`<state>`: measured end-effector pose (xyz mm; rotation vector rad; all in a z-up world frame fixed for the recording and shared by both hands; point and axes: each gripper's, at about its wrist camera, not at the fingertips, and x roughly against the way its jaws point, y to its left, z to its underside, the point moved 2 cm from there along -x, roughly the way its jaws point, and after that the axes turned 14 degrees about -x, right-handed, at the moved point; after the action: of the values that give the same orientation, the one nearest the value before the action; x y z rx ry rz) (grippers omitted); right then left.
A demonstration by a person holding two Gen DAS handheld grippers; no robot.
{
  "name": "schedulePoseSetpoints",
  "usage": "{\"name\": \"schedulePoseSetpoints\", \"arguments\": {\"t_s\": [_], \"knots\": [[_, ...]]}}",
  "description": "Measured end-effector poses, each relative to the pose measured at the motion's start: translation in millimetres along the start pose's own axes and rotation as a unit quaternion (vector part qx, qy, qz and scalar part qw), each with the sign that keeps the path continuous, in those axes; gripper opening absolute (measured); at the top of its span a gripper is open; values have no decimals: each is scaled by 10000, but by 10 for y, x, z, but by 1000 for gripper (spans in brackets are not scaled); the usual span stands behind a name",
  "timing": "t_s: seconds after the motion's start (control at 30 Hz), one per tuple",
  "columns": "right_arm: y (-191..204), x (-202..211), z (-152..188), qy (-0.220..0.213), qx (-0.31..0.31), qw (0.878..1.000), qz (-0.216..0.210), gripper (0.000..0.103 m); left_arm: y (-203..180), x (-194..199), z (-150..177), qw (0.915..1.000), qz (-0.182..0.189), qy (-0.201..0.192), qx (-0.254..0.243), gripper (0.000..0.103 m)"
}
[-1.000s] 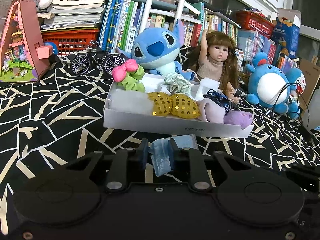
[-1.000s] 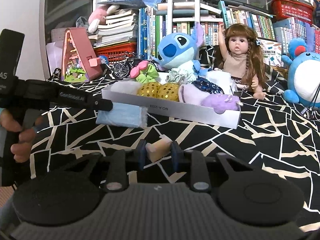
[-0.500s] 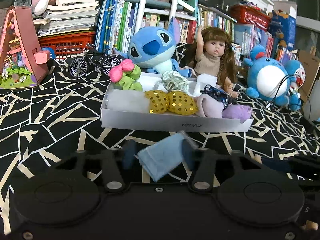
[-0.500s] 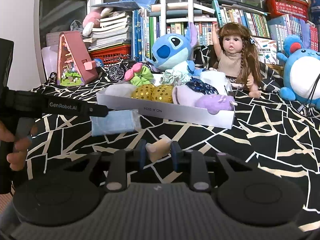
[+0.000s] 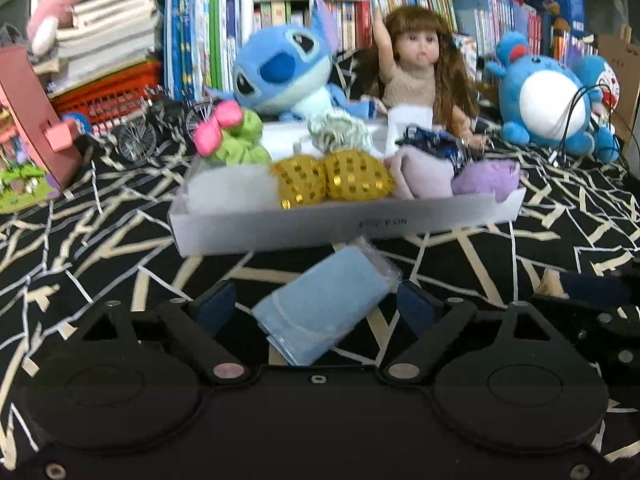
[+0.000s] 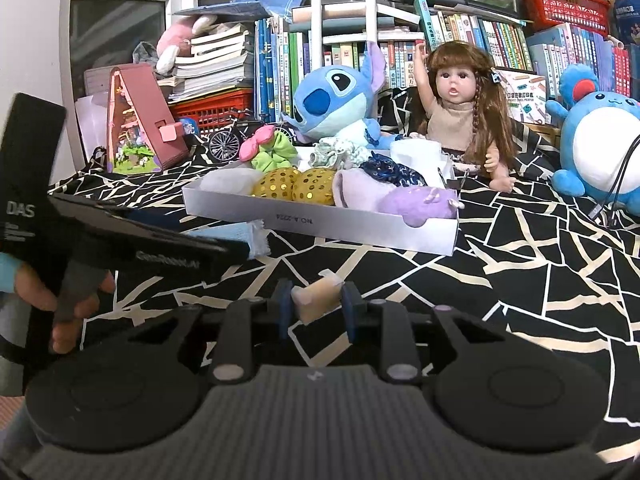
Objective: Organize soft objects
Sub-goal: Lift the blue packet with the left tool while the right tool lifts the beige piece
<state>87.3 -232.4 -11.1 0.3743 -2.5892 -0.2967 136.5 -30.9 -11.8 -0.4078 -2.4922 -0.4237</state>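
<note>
Pale blue folded cloth packet (image 5: 326, 304) sits loose between my left gripper (image 5: 316, 306) pads, jaws just opened wide, near the shallow white cardboard tray (image 5: 280, 228) on black patterned cloth (image 5: 100, 240). My right gripper (image 6: 314, 306) pinches a small beige sponge block (image 6: 316, 298).

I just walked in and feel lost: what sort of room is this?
Probably a child's bedroom or playroom at home. Crowded bookshelves line the back, a blue plush toy and a doll sit in front, and a white tray of soft toys rests on a patterned black cloth.
</note>
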Motion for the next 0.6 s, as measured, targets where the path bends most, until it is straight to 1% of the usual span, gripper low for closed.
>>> {"name": "schedulePoseSetpoints", "arguments": {"t_s": [0.03,0.07,0.1,0.13,0.17,0.2,0.27,0.4,0.47,0.6], "knots": [[-4,-3,-3,-1,-6,10000,0,32,5,-25,6,10000,54,60,17,82],[-5,-5,-4,-3,-16,10000,0,32,13,-46,13,9998,126,110,50,75],[-7,-7,-4,-4,-23,10000,-1,32,22,-62,23,9996,220,152,107,74],[-9,-10,-5,-4,-25,10000,-1,32,33,-70,36,9993,286,173,165,70],[-9,-10,-6,-1,-19,10000,-3,32,33,-60,39,9994,269,146,172,63],[-9,-9,-6,-2,-21,10000,-2,32,29,-54,41,9994,280,135,156,62],[-7,-8,-7,-3,-25,10000,1,32,9,-34,43,9995,297,119,81,55],[-14,-16,-6,-14,-48,10000,2,32,-26,7,51,9994,318,103,-18,49],[-14,-17,-7,-17,-46,10000,2,32,-20,27,48,9993,354,110,41,47],[-19,-18,-16,-27,-44,10000,4,32,5,75,32,9989,423,94,166,45]]}}
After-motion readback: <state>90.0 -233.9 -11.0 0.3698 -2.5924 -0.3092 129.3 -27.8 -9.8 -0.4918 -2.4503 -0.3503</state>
